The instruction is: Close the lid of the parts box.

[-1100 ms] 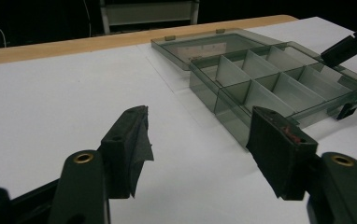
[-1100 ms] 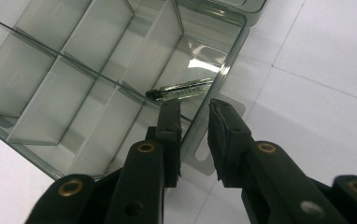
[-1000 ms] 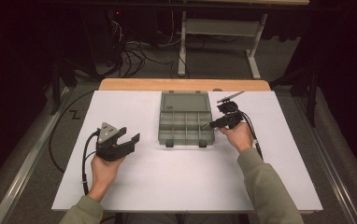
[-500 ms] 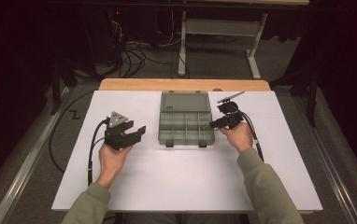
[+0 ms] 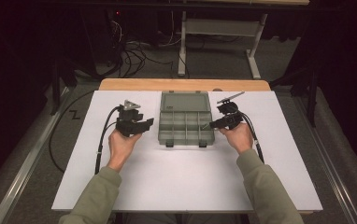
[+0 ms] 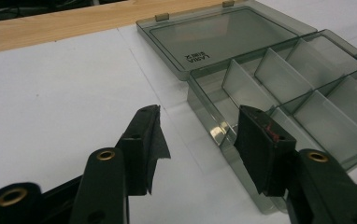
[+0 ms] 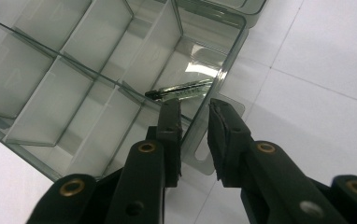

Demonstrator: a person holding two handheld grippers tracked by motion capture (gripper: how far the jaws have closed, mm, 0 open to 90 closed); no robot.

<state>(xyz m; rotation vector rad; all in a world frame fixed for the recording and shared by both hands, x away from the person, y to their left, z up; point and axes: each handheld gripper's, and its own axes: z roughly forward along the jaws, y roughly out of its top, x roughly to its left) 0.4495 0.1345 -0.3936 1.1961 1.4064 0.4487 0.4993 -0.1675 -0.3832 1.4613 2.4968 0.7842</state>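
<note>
The right gripper (image 7: 194,122) straddles the near-right wall of the open compartment box (image 5: 186,128), its jaws seemingly pinching it. The left gripper (image 6: 200,135), jaws apart and just closing on nothing, hangs beside the box's left edge on the white counter (image 5: 176,182).

In the left gripper view, the clear compartment box (image 6: 279,79) runs off the right edge, and its near left corner is hidden behind a black jaw. In the right gripper view, the box (image 7: 74,70) is cut off at the top and left edges. A thin dark object (image 7: 179,91) lies inside it, too blurred by glare to identify.
</note>
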